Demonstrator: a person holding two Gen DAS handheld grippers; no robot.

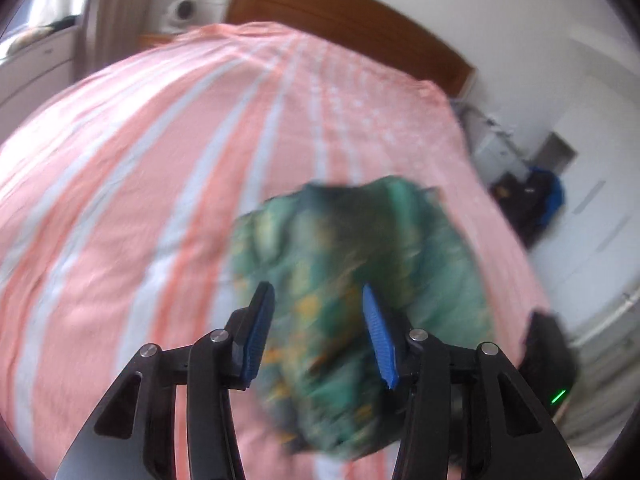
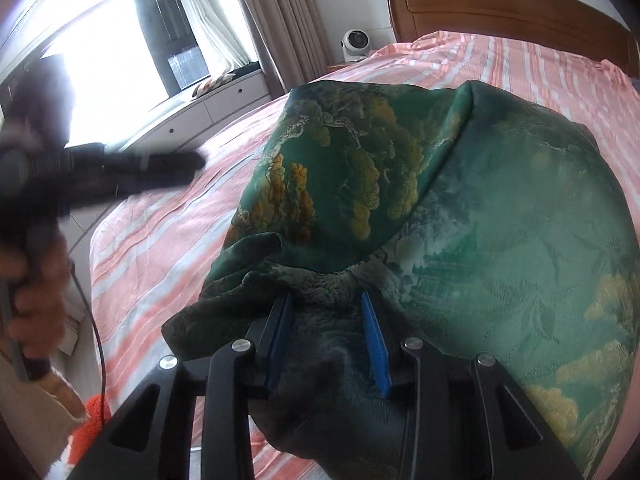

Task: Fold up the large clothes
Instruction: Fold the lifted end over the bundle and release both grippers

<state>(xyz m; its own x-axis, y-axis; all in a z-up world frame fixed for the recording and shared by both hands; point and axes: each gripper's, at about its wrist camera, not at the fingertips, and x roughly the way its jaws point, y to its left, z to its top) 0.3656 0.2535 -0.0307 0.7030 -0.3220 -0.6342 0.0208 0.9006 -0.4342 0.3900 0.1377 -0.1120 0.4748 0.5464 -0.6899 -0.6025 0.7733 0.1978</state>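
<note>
Blue ribbed pads of the right gripper stand narrow, a dark bunched hem of the green garment between them; whether they actually pinch it I cannot tell. One garment, lying on the striped pink bedspread, running from the jaws toward upper right of the right wrist view, its long axis roughly along the bed toward the wooden headboard. Left gripper, half open and empty, hangs above the cloth, lower centre of its blurred view. The right gripper is nearer, judging by the views. One small white fan upper centre.
</note>
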